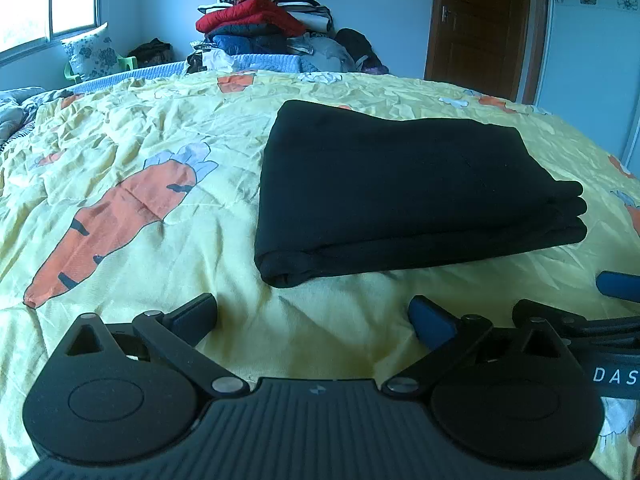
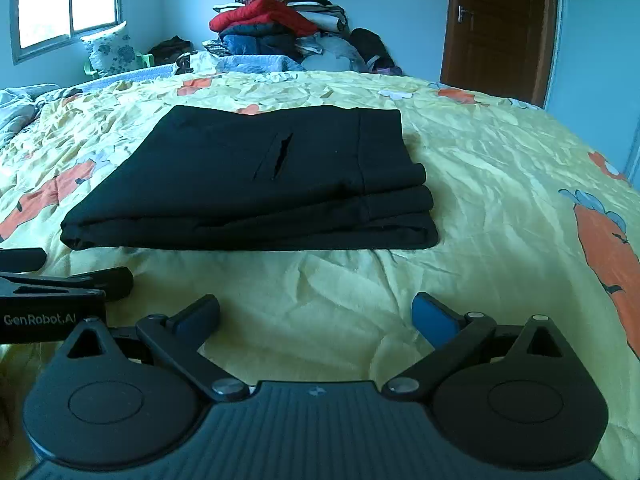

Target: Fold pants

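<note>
The black pants [image 1: 404,188] lie folded into a flat stacked rectangle on the yellow carrot-print bedspread [image 1: 140,160]. They also show in the right wrist view [image 2: 256,184], with a pocket slit on top. My left gripper [image 1: 314,316] is open and empty, a short way in front of the pants' near edge. My right gripper [image 2: 316,316] is open and empty, also just short of the near edge. The right gripper's fingers [image 1: 616,284] show at the right edge of the left wrist view. The left gripper's fingers [image 2: 108,280] show at the left of the right wrist view.
A tall pile of clothes [image 1: 264,24] stands beyond the far edge of the bed. A brown door [image 1: 480,20] is at the back right. A window [image 1: 48,0] and a floral pillow [image 1: 94,54] are at the back left.
</note>
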